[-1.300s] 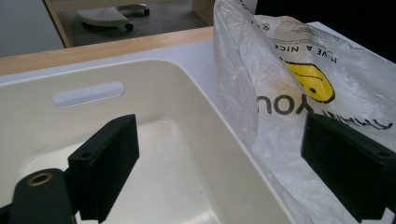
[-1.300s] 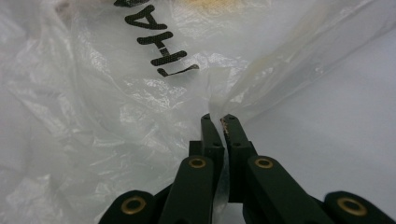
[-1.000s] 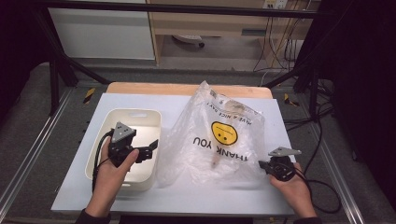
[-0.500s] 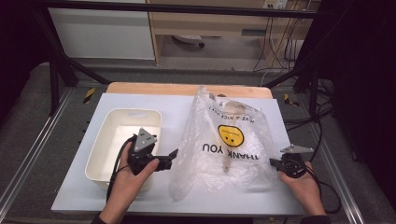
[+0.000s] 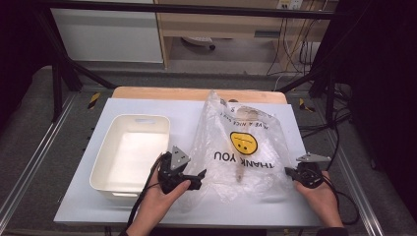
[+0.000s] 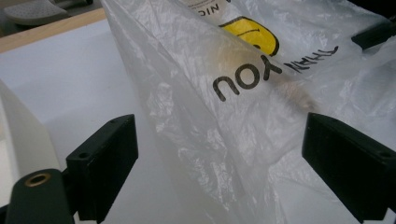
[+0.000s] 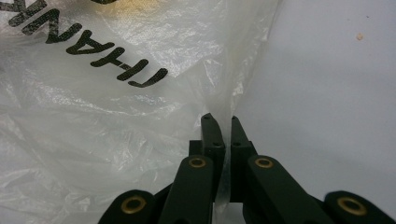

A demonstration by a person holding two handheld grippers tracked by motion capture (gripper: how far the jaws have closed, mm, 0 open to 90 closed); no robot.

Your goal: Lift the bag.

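Empty white plastic tub (image 5: pixel 132 152) left of bag | crinkled clear "THANK YOU" plastic bag (image 5: pixel 241 147) | left gripper (image 5: pixel 196 175) gaping at bag's edge | right gripper (image 7: pixel 223 128) pinching bag

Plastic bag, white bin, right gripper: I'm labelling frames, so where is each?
plastic bag (image 5: pixel 246 142), high view, its yellow smiley print.
white bin (image 5: pixel 129 153), high view, its bare floor.
right gripper (image 7: pixel 225 122), right gripper view, between its jaw tips.
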